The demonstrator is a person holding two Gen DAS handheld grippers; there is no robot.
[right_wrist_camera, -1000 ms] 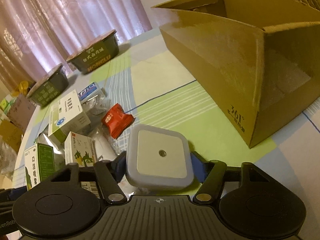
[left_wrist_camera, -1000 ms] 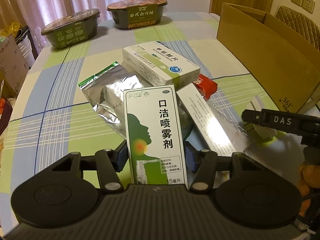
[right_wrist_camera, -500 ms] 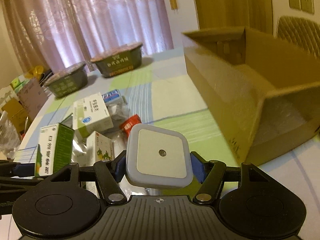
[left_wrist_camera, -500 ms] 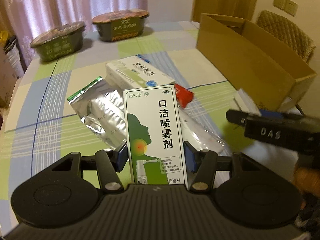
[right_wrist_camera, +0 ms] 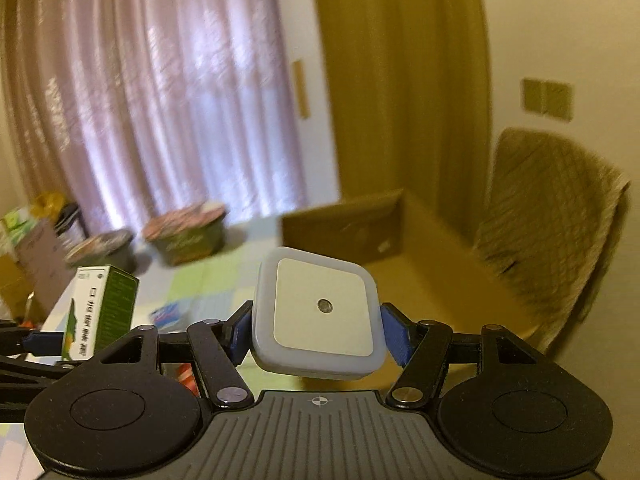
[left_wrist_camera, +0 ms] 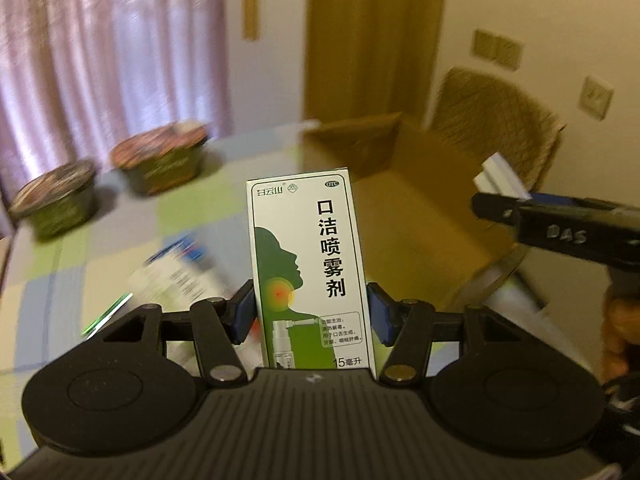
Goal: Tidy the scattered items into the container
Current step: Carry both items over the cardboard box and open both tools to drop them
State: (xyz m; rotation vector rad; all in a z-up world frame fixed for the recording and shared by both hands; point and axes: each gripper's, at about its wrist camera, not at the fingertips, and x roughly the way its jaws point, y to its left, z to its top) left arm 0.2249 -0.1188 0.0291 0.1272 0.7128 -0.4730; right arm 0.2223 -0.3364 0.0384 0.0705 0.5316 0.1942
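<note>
The green-and-white spray box (left_wrist_camera: 310, 268) stands upright between the blue pads of the left gripper (left_wrist_camera: 311, 316), which is clamped on its lower half; it is carried in the air above the table (left_wrist_camera: 120, 248), with the open cardboard box (left_wrist_camera: 404, 216) just behind and to its right. The white square night light (right_wrist_camera: 320, 312) is pinched at its two side edges by the right gripper (right_wrist_camera: 317, 334), face toward the camera, also lifted, with the cardboard box's interior (right_wrist_camera: 432, 276) ahead of it.

Step in hand, as judged: transport of both items to the cardboard box for release.

Procedure:
- Bring each gripper over the opening before lowering; clear the near wall of the cardboard box first.
- The spray box is tall and held low, so it may pivot in the pads. Keep it upright and avoid quick swings.
- Lower each item close to the floor of the cardboard box, then open the jaws; do not drop from height.
- Keep the two grippers apart over the opening. In the left view the right gripper (left_wrist_camera: 504, 200) is already near on the right side.

Remaining: other packets (left_wrist_camera: 176, 276) lie on the table, blurred. Two lidded food bowls (left_wrist_camera: 160, 160) sit at the far edge.
</note>
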